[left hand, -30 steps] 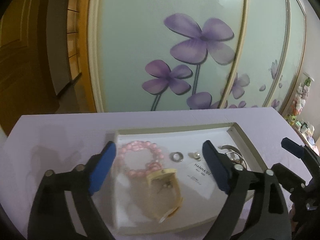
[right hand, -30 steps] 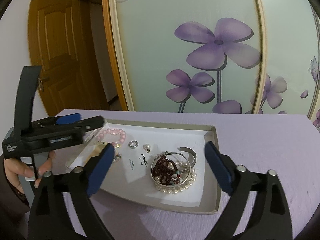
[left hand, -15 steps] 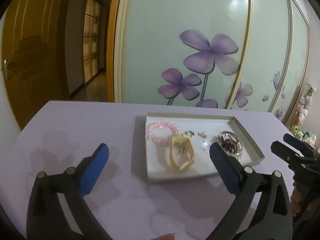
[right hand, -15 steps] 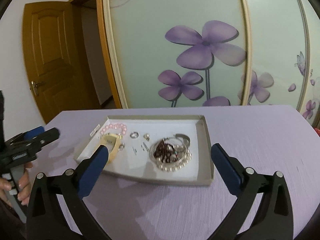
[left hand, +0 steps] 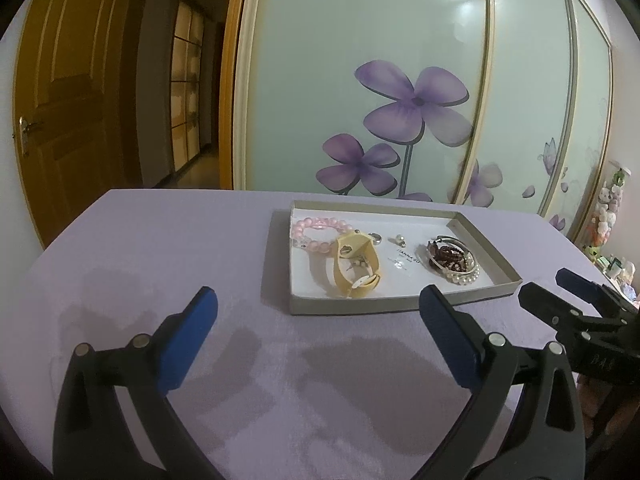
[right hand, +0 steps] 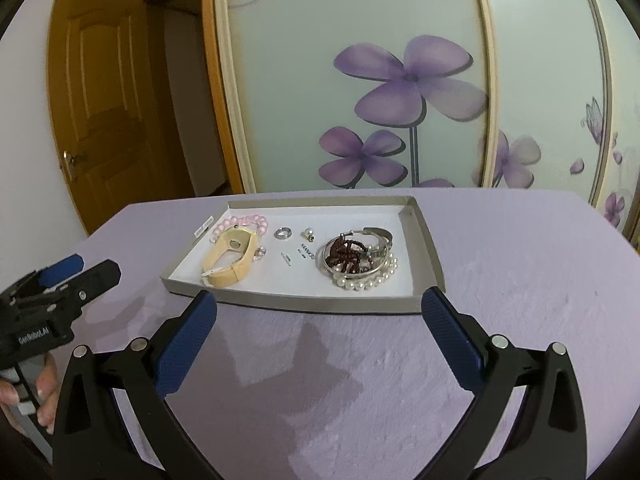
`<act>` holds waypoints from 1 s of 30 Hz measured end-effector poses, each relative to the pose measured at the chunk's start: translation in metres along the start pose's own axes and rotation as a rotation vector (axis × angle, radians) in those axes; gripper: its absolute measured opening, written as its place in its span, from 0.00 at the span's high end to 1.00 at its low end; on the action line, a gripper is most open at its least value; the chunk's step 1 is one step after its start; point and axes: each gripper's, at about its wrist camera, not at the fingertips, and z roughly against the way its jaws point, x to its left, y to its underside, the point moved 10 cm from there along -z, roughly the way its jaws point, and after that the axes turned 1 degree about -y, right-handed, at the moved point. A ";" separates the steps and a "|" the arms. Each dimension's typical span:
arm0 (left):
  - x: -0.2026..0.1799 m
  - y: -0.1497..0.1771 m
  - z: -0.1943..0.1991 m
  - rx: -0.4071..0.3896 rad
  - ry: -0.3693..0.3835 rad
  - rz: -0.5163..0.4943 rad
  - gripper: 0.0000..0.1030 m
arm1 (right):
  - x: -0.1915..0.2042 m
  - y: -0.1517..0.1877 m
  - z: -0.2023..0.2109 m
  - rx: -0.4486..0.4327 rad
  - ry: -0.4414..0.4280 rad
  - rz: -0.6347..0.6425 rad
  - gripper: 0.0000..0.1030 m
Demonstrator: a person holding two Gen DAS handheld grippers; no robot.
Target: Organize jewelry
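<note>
Jewelry sits sorted in shallow tray (right hand: 424, 248); left gripper (left hand: 318, 322) & right gripper (right hand: 320, 322) both wide open, empty, clear of it.

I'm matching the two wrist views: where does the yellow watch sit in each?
Left wrist: yellow watch lies centre frame, in the tray's near-left part.
Right wrist: yellow watch lies left of centre, at the tray's left end.
Shared landmark: pink bead bracelet just behind it.

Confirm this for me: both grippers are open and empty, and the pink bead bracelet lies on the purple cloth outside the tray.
Not quite. The pink bead bracelet lies inside the tray, at its far left corner, as the right wrist view shows. Both the left gripper and right gripper are open and empty.
</note>
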 end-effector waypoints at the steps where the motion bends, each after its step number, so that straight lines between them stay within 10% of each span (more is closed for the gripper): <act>1: 0.000 0.001 0.000 -0.005 0.000 0.002 0.02 | -0.001 0.002 0.000 -0.002 -0.001 -0.008 0.01; 30: -0.014 -0.004 0.021 -0.043 0.066 -0.009 0.02 | 0.005 -0.017 0.023 -0.086 -0.006 -0.028 0.01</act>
